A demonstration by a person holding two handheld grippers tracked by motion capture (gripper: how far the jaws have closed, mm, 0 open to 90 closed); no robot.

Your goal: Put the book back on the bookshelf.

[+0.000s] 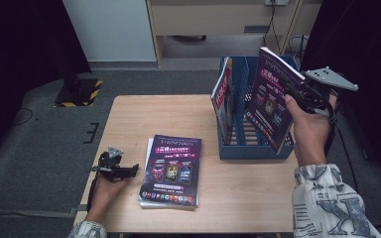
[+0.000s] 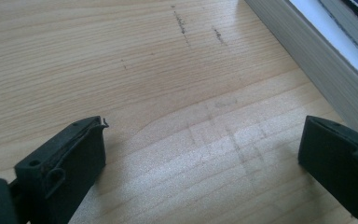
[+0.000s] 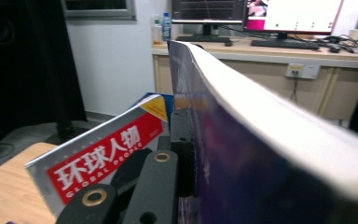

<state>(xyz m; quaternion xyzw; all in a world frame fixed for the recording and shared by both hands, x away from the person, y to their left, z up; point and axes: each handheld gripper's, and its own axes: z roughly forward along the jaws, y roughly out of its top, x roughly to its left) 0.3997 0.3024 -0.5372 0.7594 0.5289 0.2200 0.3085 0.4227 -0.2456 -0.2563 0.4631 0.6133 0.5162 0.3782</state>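
Filing a purple glossy magazine (image 1: 273,99) clamped in the right gripper (image 1: 297,94), probably over the blue slatted file rack (image 1: 253,146); lowering comes next, while the left gripper (image 1: 124,171) rests well left, jaws apart.

a light wooden worktop (image 1: 129,114) with faint dark scuff marks is set on a dark grey carpeted floor (image 1: 39,148). black curtains (image 1: 20,39) are hung at the left and right sides of the room. a white wall panel (image 1: 111,29) is seen beyond the worktop, beside a pale wooden desk (image 1: 218,20) with a wall socket (image 3: 300,71) fitted to its front. two monitors (image 3: 289,16) and a keyboard (image 3: 284,44) are placed on that desk. a black stand base with yellow hazard stripes (image 1: 79,92) is positioned on the floor at the left.
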